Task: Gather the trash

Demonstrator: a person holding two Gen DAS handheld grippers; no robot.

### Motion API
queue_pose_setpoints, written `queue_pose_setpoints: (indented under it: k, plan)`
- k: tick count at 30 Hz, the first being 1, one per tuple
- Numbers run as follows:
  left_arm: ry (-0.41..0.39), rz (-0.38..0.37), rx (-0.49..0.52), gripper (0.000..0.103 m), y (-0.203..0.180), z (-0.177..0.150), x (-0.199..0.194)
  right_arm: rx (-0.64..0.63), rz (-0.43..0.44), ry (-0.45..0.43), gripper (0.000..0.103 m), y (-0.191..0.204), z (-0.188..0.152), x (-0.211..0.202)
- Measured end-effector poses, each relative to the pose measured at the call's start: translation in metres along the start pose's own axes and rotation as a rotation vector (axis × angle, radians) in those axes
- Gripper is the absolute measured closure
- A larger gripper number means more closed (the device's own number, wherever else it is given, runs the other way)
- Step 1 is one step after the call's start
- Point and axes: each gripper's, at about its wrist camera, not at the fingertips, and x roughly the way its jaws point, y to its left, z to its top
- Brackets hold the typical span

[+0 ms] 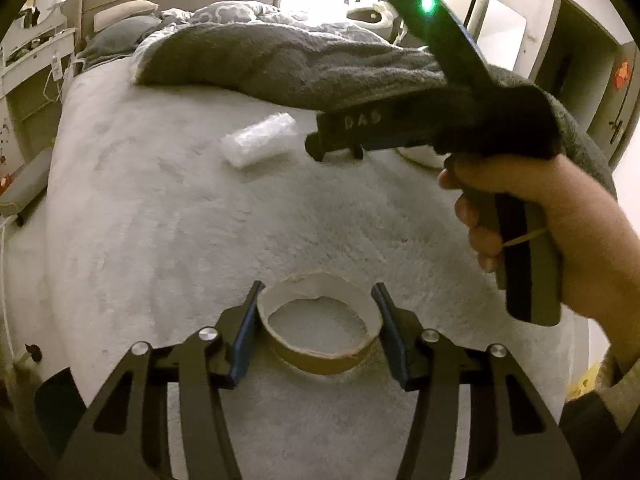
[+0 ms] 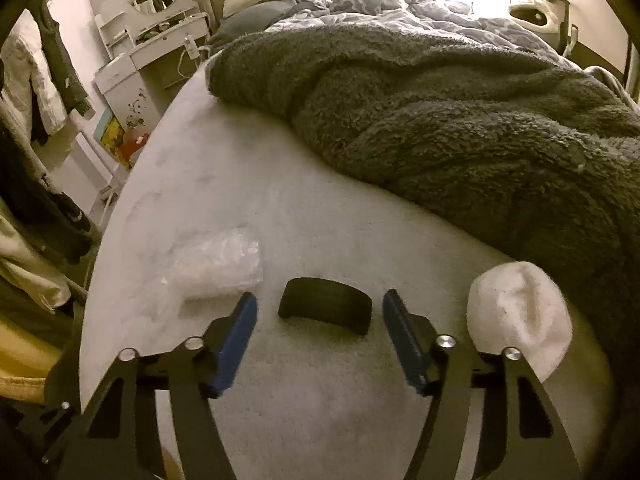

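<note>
left gripper (image 1: pixel 318 328): sitting low over the white fuzzy bed cover (image 1: pixel 160 220), tongs spread, an empty tape roll core (image 1: pixel 320 334) lying between them. Looks like the pads are just at its sides; can't tell if they're actually touching.
right gripper (image 2: pixel 316 340): tongs spread wide too, pinching nothing, hovering over a small curved black piece (image 2: pixel 325 305).
right hand (image 1: pixel 560 232): wrapping round the handle, off to the right of the roll core.
plastic wrap wad (image 1: pixel 260 144): lying beyond the roll core, near the grey fleece blanket (image 1: pixel 280 64).
white sock (image 2: pixel 520 312): lying at the blanket's edge, right of the black piece.
</note>
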Motion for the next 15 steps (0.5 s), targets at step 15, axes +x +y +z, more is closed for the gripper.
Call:
queue_pose_setpoints:
  k: [15]
  plan:
    - [-0.064, 0.117, -0.101, 0.047, 0.05, -0.011, -0.054, -0.075, -0.158, -0.008, 0.056, 0.025, -0.001, -0.017]
